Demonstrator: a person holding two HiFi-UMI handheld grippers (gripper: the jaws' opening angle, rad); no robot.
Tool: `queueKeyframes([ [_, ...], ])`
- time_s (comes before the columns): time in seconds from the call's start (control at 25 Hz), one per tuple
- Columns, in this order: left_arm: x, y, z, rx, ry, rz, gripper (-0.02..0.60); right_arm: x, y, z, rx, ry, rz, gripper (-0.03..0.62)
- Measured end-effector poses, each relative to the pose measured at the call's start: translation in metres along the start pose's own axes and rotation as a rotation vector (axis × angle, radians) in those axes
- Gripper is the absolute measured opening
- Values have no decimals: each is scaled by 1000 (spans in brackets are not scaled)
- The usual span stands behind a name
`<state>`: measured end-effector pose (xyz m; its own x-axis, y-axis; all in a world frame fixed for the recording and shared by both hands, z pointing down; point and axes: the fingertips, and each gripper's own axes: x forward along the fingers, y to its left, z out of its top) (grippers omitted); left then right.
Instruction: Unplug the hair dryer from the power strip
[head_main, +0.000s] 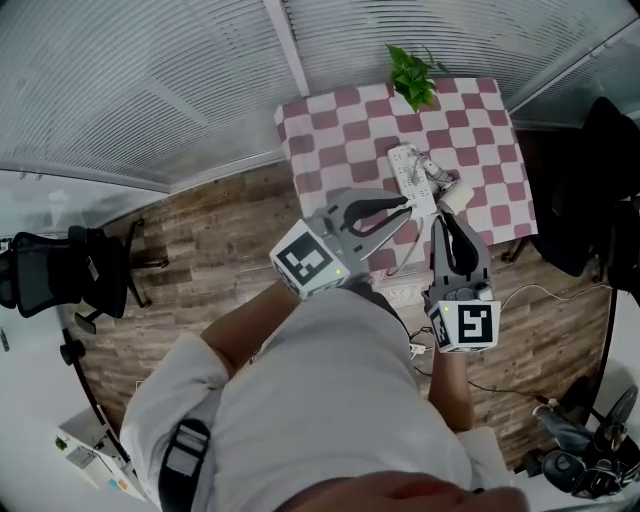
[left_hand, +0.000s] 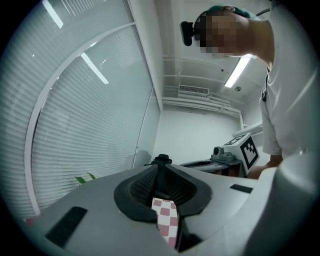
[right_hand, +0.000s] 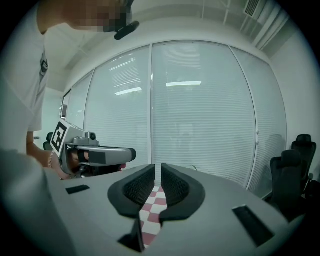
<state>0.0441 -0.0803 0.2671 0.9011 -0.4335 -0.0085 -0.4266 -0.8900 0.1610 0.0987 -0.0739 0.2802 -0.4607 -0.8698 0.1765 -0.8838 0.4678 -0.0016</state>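
The white power strip lies diagonally on the pink-and-white checked table, upper centre-right of the head view. A pale cord is bunched at its right side, and a cream-white block sits just beside its lower end. Whether that block is the dryer's plug or part of the dryer cannot be told, and no hair dryer body can be made out with certainty. By judgement, a plug of this kind is small, rigid, smooth plastic held in the socket by friction alone. The cord is limp and should not be pulled. The strip is light and likely to lift or slide unless pinned, so the plug body is the place to grasp while the other tool holds the strip down. The left gripper is clenched on nothing, its pads meeting at the tip. The right gripper is drawn almost together with a thin slit between its pads, also empty. Both are held above the table's near edge, facing the window blinds. Count: one power strip, one table, one potted plant at the table's far edge, two grippers, one black office chair at the left.
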Motion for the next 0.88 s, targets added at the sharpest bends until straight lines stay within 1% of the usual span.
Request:
queueKeyframes([
  [0.12, -7, -13, 26, 26, -54, -1, 57, -11, 12, 17, 3, -21, 14, 57],
  [0.28, -14, -28, 44, 36, -77, -9, 46, -23, 24, 37, 2, -57, 29, 52],
  [0.4, -20, -38, 52, 35, -85, -9, 43, -31, 28, 50, -1, -81, 32, 49],
  [0.52, -25, -41, 59, 26, -93, 7, 40, -37, 32, 59, 2, -87, 35, 46],
  [0.72, -29, -47, 65, 48, -96, 16, 40, -44, 41, 64, -5, -91, 48, 41],
  [0.88, -31, -50, 63, 50, -91, 16, 40, -45, 46, 67, -13, -99, 47, 32],
])
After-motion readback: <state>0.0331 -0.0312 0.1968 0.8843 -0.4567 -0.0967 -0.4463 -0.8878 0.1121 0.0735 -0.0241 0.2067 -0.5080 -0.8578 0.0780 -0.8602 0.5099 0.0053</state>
